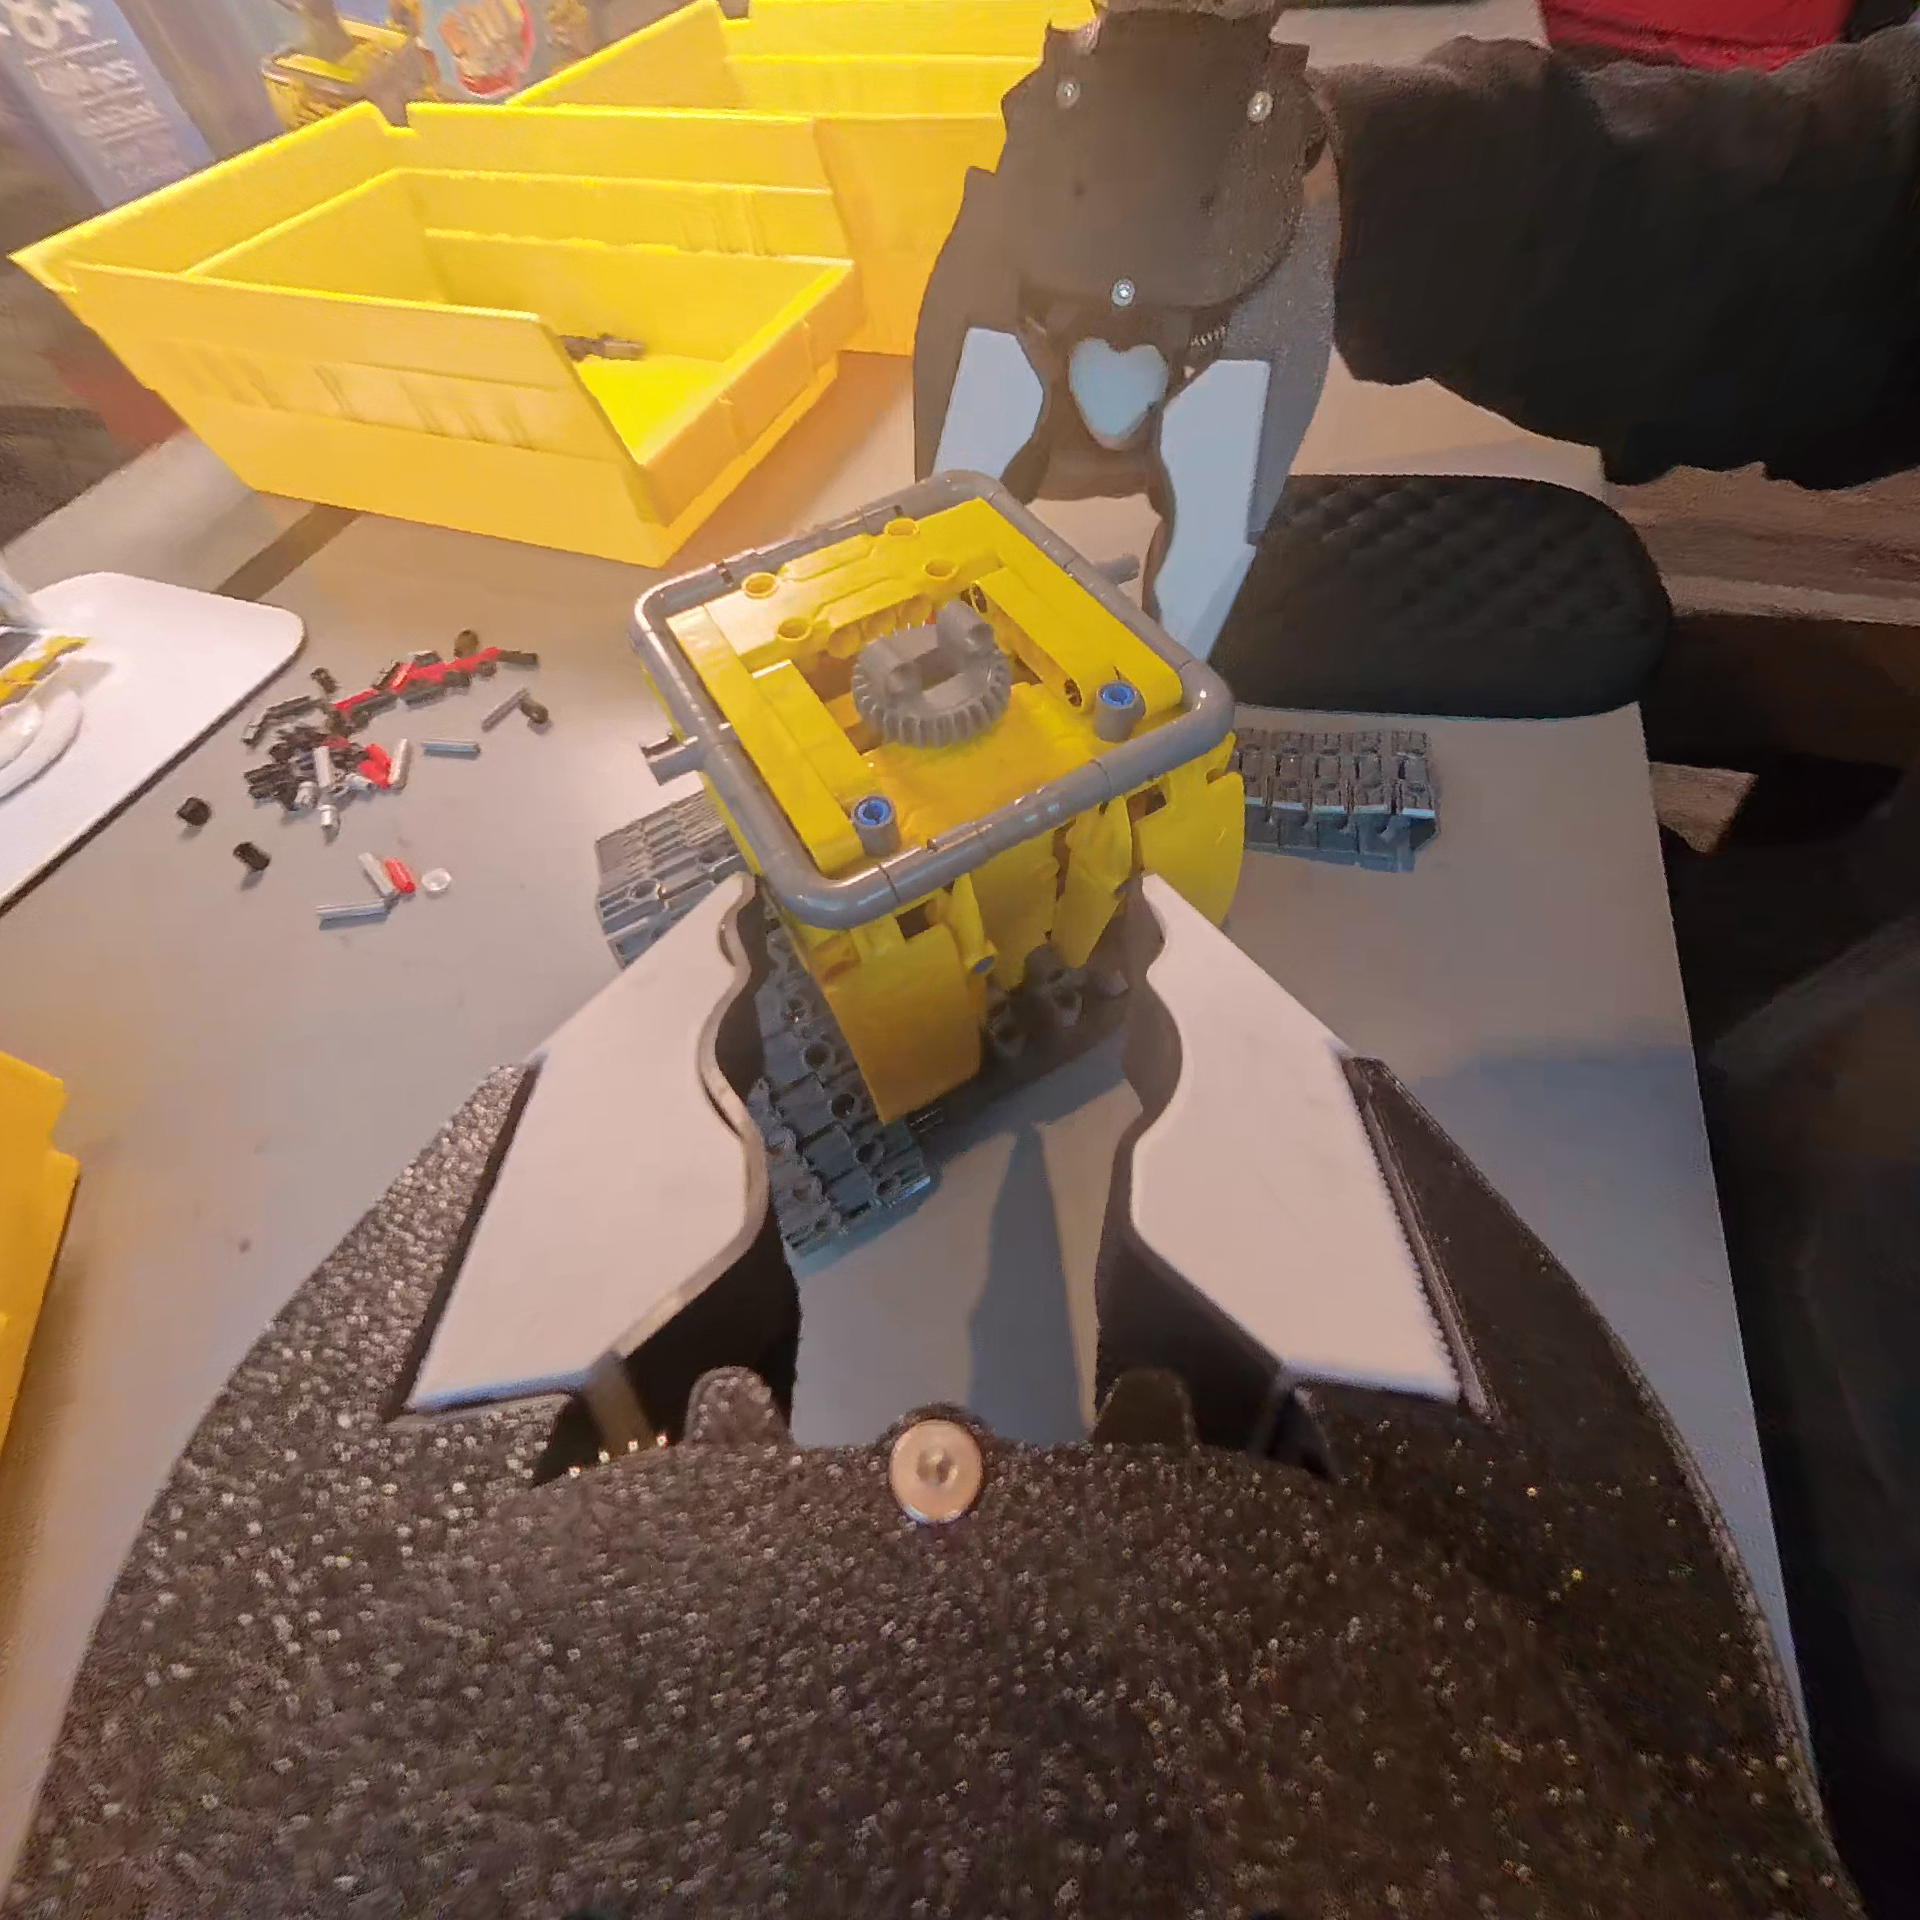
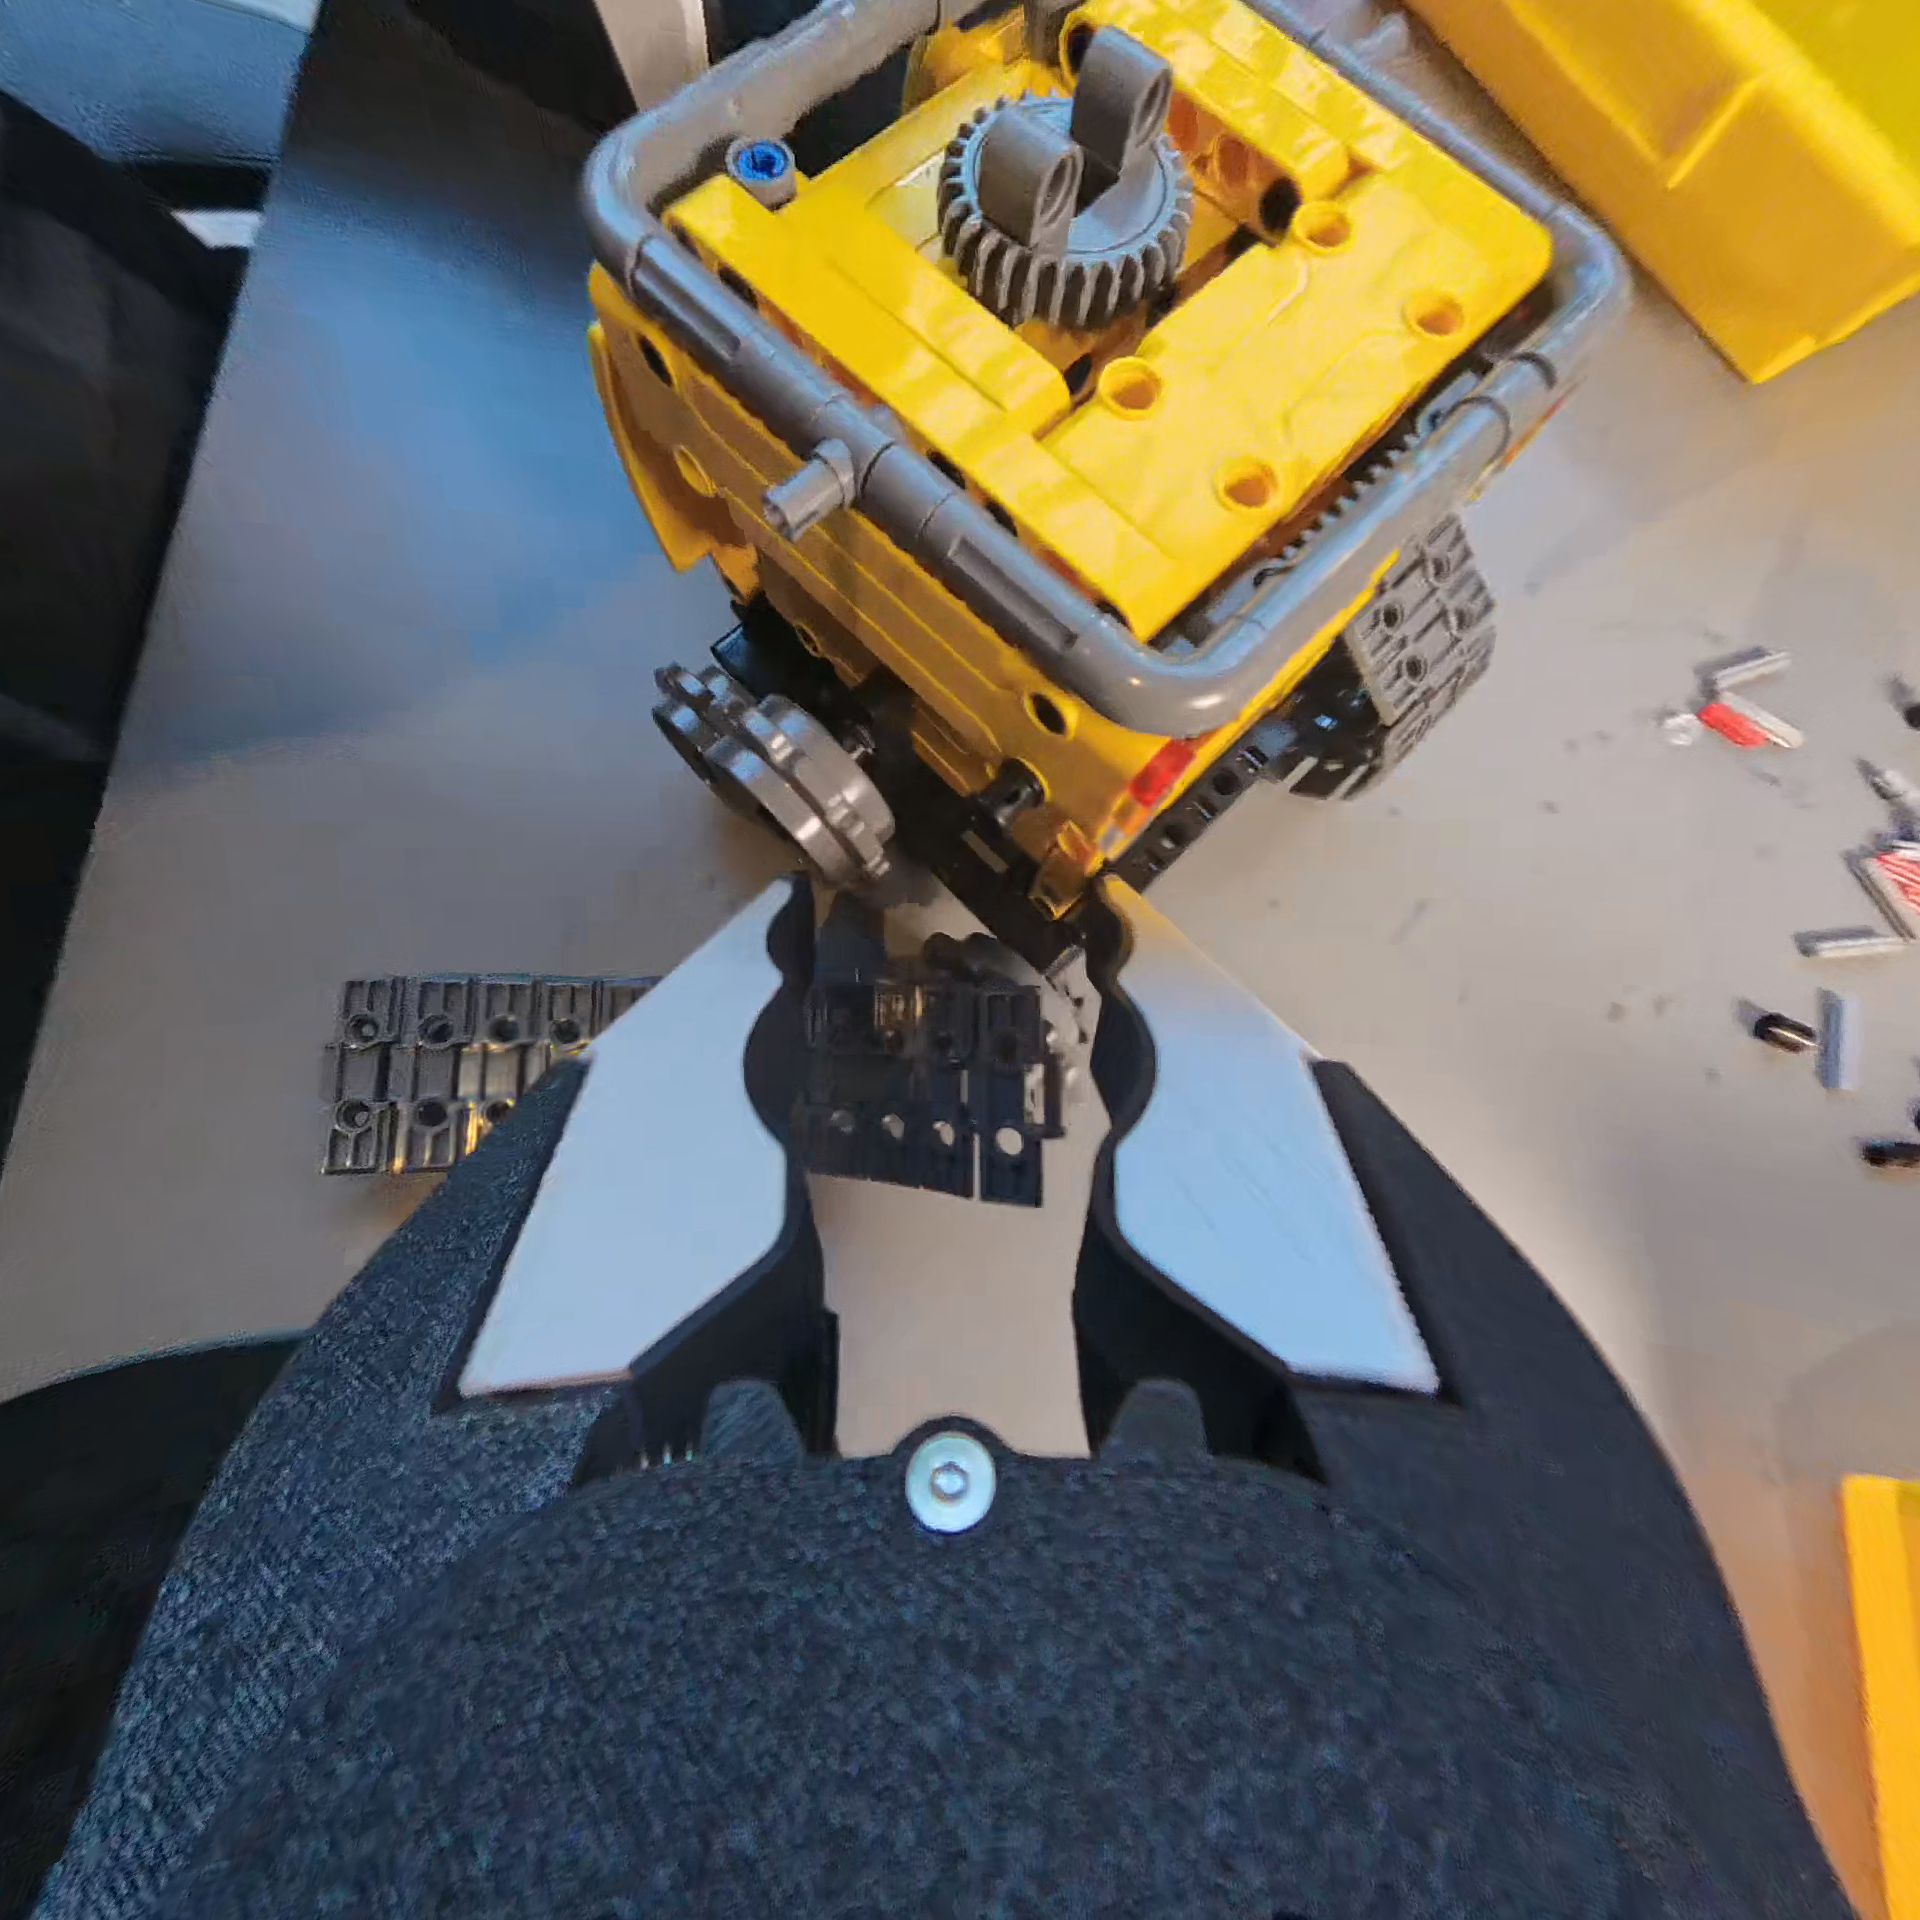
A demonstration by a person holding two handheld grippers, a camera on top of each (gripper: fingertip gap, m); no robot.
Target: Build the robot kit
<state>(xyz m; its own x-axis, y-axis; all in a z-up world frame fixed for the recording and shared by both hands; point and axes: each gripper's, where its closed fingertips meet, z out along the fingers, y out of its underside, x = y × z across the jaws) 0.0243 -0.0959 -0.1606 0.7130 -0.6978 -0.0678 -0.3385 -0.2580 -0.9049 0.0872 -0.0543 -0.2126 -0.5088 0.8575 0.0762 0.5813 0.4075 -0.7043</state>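
On the far left of the bench (image 1: 208, 1039) sits a pale mat (image 1: 156, 707). Next to it is a little heap of loose pins (image 1: 353, 738), black, red & grey. Behind them are the yellow bins (image 1: 416, 395) w/ dividers, mostly bare inside, one dark bit in the near one.

In the middle is the yellow brick model (image 1: 935, 790). It stands upright on the bench. It has a grey tube frame (image 1: 1164, 758) round its top, a grey gear (image 1: 930, 696) in the middle & two blue pins at the corners. A grey track (image 1: 831, 1132) runs down its near-left side to the bench.

My left hand-held gripper (image 1: 940, 925) is spread apart, w/ the model's lower part between its two fingers. The left finger is by the track, the right finger by the yellow side panels. Can't tell if they press on it.

To the right, past the model, a flat strip of grey track links (image 1: 1340, 790) lies on the bench. Behind it is a black chair seat (image 1: 1455, 592).

My right hand-held gripper (image 2: 951, 904) comes in from the far side of the model. It is spread apart too, holding nothing. Its tips are right at the model's bottom edge, near a grey toothed wheel (image 2: 800, 779) on the side. Under its fingers lie the track links (image 2: 457, 1070); the view is a bit blurry there. My dark sleeve (image 1: 1621, 239) shows behind that gripper.
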